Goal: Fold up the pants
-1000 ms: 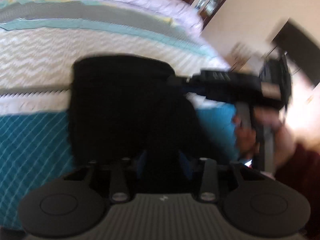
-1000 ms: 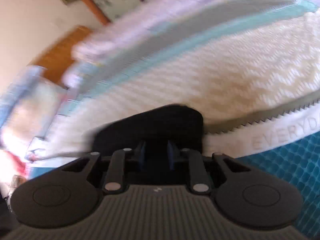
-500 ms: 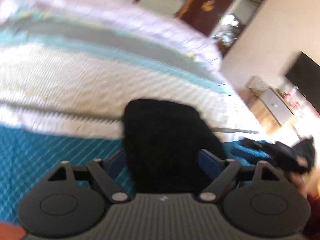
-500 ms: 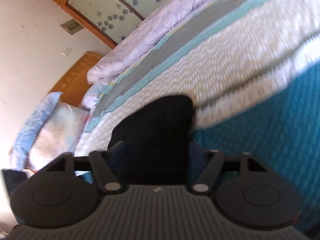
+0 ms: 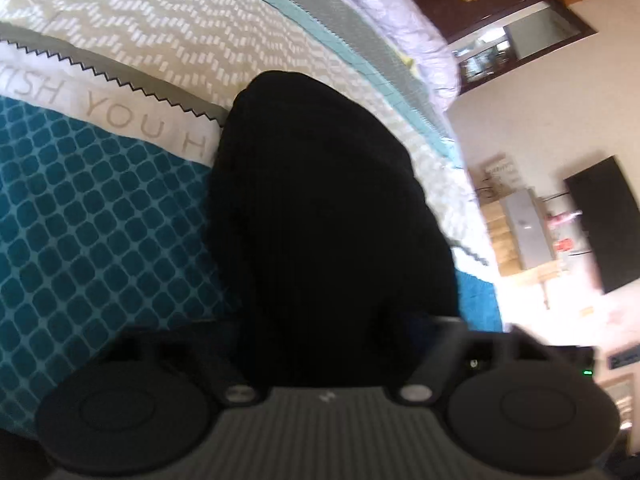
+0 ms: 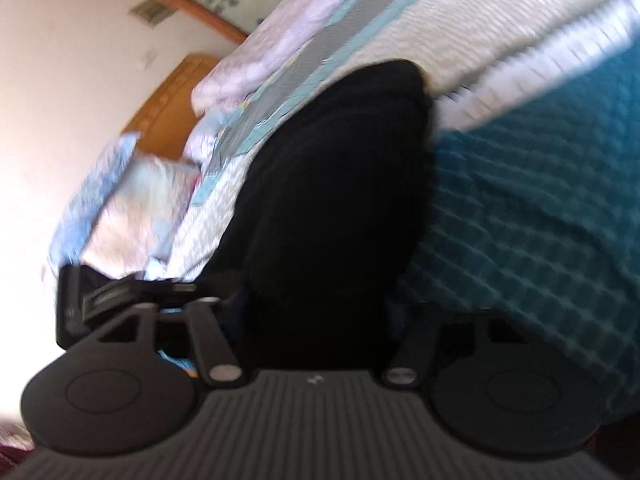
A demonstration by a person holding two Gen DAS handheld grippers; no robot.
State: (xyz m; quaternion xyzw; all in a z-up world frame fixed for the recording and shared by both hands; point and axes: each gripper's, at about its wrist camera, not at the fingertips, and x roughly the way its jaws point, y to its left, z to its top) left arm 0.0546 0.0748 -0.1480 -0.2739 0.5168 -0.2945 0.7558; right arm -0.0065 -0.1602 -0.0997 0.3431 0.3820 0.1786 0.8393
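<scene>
The black pants (image 5: pixel 320 208) lie folded into a compact bundle on the bed; they also show in the right wrist view (image 6: pixel 336 184). My left gripper (image 5: pixel 336 340) is open, its fingers spread on either side of the bundle's near end and mostly hidden against the black cloth. My right gripper (image 6: pixel 316 320) is open too, its fingers spread either side of the bundle from the other side. The left gripper's body (image 6: pixel 96 292) shows at the left edge of the right wrist view.
The bedspread has a teal diamond-patterned band (image 5: pixel 92 232), a white lettered stripe and a beige chevron zone (image 5: pixel 180 20). A lilac quilt (image 5: pixel 384 4) lies at the far side. Pillows (image 6: pixel 120 208) and a wooden headboard sit left. Cabinets and a dark screen (image 5: pixel 600 220) stand right.
Both grippers went from shut on the pants to open and have swung closer around the folded bundle, which stays on the bed.
</scene>
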